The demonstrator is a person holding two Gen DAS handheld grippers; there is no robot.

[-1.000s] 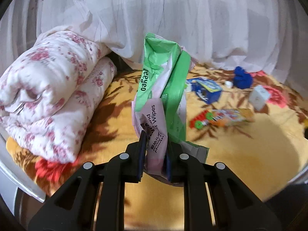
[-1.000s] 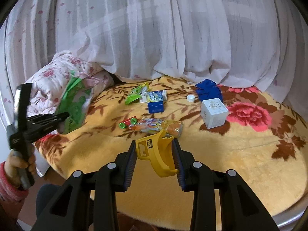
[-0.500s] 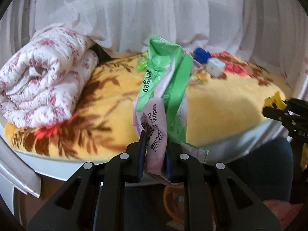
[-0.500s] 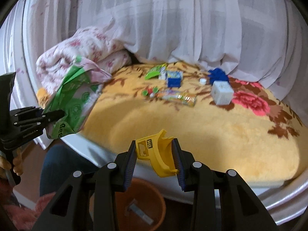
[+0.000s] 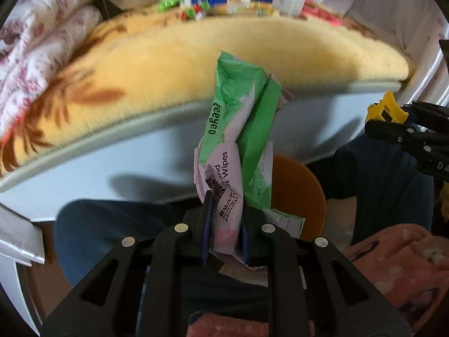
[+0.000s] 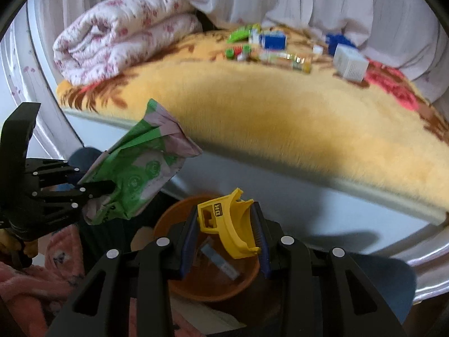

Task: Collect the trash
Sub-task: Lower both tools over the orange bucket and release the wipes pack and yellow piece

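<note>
My left gripper [image 5: 224, 210] is shut on a crumpled green and pink wet wipes packet [image 5: 238, 140], held upright below the bed's edge. The packet also shows in the right wrist view [image 6: 137, 174] at the left. My right gripper [image 6: 226, 230] is shut on a yellow plastic piece [image 6: 224, 224], directly above an orange bin [image 6: 210, 280] on the floor. The bin [image 5: 297, 191] sits behind the packet in the left wrist view. Several wrappers and boxes [image 6: 269, 47] lie on the bed's far side.
A yellow floral blanket [image 6: 280, 106] covers the bed, with a rolled pink-flowered quilt [image 6: 118, 39] at its left. A white box [image 6: 350, 61] and a blue object [image 6: 336, 40] lie far right. The person's blue-clad legs [image 5: 112, 233] flank the bin.
Both grippers have dropped from above the bed to below its edge. The orange bin is now under the right gripper. Both keep their hold.
</note>
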